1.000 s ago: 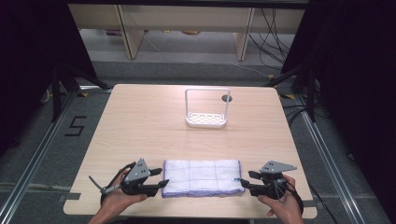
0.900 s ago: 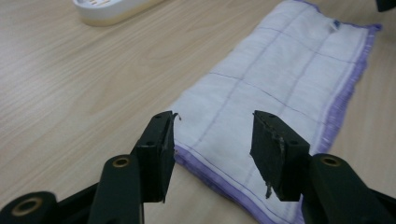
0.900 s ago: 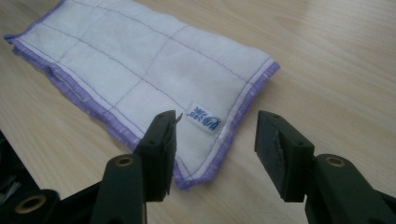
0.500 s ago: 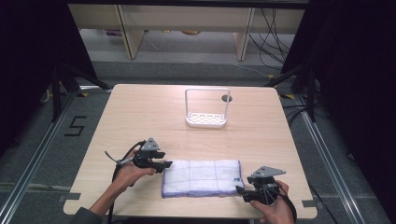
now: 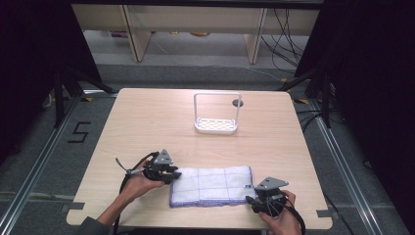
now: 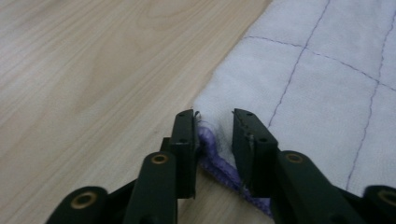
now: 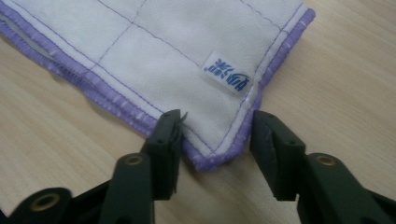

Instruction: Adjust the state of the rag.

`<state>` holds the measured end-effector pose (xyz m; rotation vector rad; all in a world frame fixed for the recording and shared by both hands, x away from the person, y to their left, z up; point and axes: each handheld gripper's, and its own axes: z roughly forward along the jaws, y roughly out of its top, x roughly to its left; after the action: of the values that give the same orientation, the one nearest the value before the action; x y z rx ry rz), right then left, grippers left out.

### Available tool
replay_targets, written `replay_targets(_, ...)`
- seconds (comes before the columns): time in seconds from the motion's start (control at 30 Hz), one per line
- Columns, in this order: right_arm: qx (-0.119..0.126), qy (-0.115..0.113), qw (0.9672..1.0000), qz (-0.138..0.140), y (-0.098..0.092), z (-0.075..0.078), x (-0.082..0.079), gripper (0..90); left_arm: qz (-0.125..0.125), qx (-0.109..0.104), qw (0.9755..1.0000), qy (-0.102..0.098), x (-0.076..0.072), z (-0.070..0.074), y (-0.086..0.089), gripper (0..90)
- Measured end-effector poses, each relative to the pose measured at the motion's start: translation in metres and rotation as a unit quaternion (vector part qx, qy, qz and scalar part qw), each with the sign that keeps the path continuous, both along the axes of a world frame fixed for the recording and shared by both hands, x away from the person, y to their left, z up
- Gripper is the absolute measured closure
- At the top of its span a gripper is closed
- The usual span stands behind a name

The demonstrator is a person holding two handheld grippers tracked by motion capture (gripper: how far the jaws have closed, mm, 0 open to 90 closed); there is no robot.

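A folded white cloth (image 5: 211, 186) with purple hems and a stitched grid lies flat near the table's front edge. My left gripper (image 5: 176, 175) is at its far left corner. In the left gripper view the jaws (image 6: 214, 116) have just been closing and straddle that corner (image 6: 210, 140), with a gap still showing between them. My right gripper (image 5: 252, 199) is at the near right corner. Its jaws (image 7: 217, 121) have also just been closing and stand either side of the purple corner (image 7: 210, 156), clear of it. A small blue-printed label (image 7: 227, 73) sits near that corner.
A white rack (image 5: 216, 126) with a tall wire frame stands at the middle back of the wooden table (image 5: 147, 122), next to a round hole (image 5: 238, 103). Dark floor and metal rails surround the table.
The left gripper has moved from the cloth's near left edge away to its far left corner. The right gripper has come down toward the near right corner. The cloth has not shifted.
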<state>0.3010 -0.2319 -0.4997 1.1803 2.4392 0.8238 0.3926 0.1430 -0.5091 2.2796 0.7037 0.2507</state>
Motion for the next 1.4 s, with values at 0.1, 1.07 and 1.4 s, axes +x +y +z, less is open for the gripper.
replay_targets(0.1, 0.006, 0.004, 0.9998, 0.018, -0.002, 0.001, 0.003, 73.7, -0.004, 0.008, 0.9999, -0.010, -0.002, 0.000, -0.001, 79.1)
replay_targets(1.07, 0.021, 0.050, 0.9948, 0.086, 0.003, 0.020, 0.130, 85.0, -0.054, -0.022, 0.9982, -0.013, -0.073, 0.005, -0.008, 83.2)
replay_targets(1.4, 0.003, 0.046, 0.9935, 0.104, 0.024, 0.025, 0.164, 85.0, -0.072, -0.049, 0.9960, -0.018, -0.095, 0.005, -0.035, 83.0)
